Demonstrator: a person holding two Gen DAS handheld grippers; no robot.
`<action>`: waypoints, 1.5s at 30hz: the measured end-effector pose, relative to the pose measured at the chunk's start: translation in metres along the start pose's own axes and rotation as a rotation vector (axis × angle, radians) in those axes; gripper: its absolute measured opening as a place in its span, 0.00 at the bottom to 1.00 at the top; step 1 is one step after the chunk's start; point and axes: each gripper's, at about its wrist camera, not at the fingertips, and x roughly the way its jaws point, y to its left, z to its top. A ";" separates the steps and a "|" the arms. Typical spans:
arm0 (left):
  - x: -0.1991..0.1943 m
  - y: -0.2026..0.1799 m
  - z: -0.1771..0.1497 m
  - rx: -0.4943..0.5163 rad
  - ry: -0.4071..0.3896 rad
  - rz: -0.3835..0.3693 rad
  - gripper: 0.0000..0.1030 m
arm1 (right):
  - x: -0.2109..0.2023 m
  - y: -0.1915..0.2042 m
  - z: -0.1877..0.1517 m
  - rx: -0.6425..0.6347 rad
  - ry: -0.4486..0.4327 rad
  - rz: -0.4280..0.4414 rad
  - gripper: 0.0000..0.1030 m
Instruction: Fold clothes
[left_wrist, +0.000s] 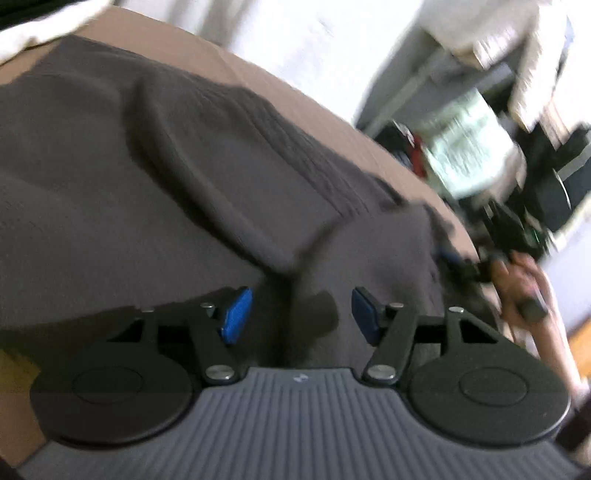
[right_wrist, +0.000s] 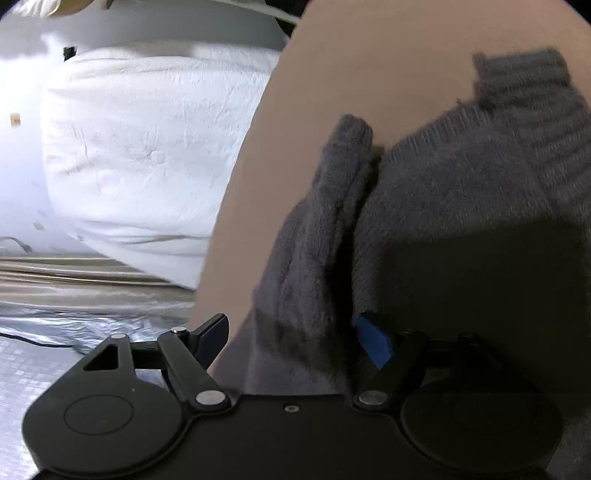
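Covering a tan surface (left_wrist: 258, 74), grey knitted sweater (left_wrist: 147, 184).

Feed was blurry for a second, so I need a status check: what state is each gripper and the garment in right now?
Left gripper: open, nothing pinched, fabric below.
Right gripper: open, a fabric fold lies between the fingers, not pressed.
Grey knit sweater: spread on the tan surface, one sleeve laid across the body, folding unfinished.
Person's hand: gripping the right gripper's handle.

blur: shelf clutter (left_wrist: 469, 155) unreadable | cut off: grey sweater (right_wrist: 461, 206) at right edge, far side unseen
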 end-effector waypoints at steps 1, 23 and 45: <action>-0.001 -0.003 -0.003 0.022 0.025 -0.006 0.83 | 0.001 0.003 0.000 -0.024 -0.016 -0.004 0.79; 0.022 0.025 0.118 0.183 0.112 0.447 0.55 | -0.002 0.015 0.018 -0.144 -0.199 -0.122 0.20; 0.002 0.052 0.097 -0.160 -0.060 0.057 0.16 | 0.036 0.060 0.032 -0.421 -0.336 0.080 0.11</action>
